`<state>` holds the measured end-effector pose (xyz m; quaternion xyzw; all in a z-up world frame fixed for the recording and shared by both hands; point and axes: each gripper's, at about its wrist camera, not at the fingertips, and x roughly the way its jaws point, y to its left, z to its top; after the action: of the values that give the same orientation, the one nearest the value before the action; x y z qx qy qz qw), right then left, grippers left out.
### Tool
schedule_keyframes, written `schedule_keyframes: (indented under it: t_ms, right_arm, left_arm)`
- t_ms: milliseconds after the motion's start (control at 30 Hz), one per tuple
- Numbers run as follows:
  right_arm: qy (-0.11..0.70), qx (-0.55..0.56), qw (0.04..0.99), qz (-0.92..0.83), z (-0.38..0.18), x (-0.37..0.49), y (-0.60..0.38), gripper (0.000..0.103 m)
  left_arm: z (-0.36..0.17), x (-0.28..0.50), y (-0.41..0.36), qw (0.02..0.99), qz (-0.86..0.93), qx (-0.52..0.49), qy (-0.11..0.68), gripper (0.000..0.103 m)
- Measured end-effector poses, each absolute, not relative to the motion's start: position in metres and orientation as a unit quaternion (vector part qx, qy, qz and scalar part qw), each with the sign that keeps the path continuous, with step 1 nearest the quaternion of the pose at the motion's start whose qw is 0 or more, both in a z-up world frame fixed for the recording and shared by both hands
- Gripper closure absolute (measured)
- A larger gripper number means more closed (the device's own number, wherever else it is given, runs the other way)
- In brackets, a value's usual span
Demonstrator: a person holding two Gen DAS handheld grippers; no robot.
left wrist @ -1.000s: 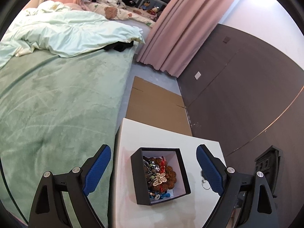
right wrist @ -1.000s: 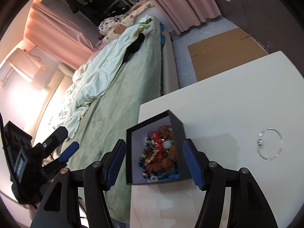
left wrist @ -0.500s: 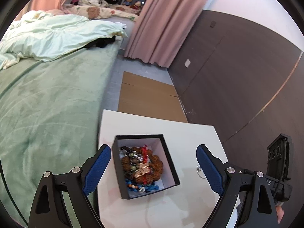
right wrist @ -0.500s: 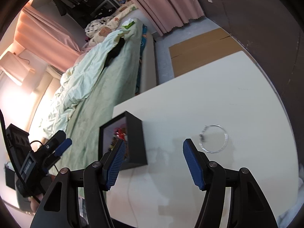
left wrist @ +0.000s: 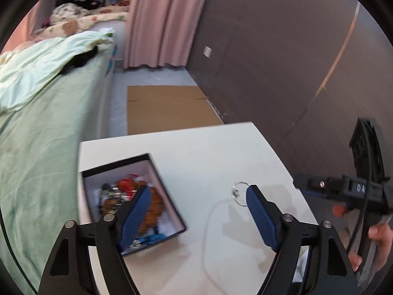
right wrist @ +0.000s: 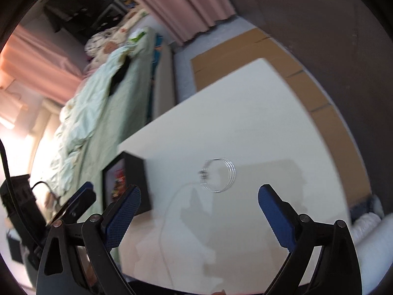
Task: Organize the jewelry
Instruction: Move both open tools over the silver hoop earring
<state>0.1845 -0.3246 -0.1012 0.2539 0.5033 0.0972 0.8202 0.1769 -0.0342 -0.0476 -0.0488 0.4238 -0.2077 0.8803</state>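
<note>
Two pairs of tongs over a white desk (right wrist: 258, 113). The right tongs (right wrist: 199, 198) are spread wide and hold nothing, aimed at one thin silver bracelet (right wrist: 218, 175) that lies flat on the bare desk, apart from the box; this framing suggests the bracelet is the next pick. The left tongs (left wrist: 197, 198) are likewise released and empty, hanging between the bracelet (left wrist: 239, 194) and one black box (left wrist: 169, 198), probably to steady or wait beside it. The box (right wrist: 137, 172) stands at the desk's bed-side edge and holds a heap of beaded jewelry (left wrist: 132, 196), its pieces too tangled to count. One thin white cord (right wrist: 169, 221) trails across the desk.
</note>
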Motion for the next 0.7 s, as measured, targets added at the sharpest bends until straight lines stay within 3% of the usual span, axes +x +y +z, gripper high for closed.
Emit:
schedule_keyframes:
  t_ms: [133, 433, 567, 700]
  right_arm:
    - [0.508, 0.263, 0.817, 0.07, -0.103, 0.183, -0.347, 0.006]
    - [0.498, 0.289, 0.816, 0.056, -0.103, 0.18, -0.377, 0.007]
    - [0.493, 0.294, 0.817, 0.05, -0.103, 0.18, -0.385, 0.019]
    - [0.491, 0.298, 0.818, 0.042, -0.103, 0.18, -0.393, 0.021]
  left_arm:
    - [-0.056, 0.182, -0.056, 0.87, -0.224, -0.04, 0.438, 0.04]
    - [-0.079, 0.192, -0.106, 0.854, -0.249, -0.01, 0.457, 0.053]
    - [-0.092, 0.197, -0.122, 0.851, -0.25, -0.001, 0.462, 0.057]
    - [-0.106, 0.201, -0.132, 0.847, -0.249, 0.003, 0.47, 0.061]
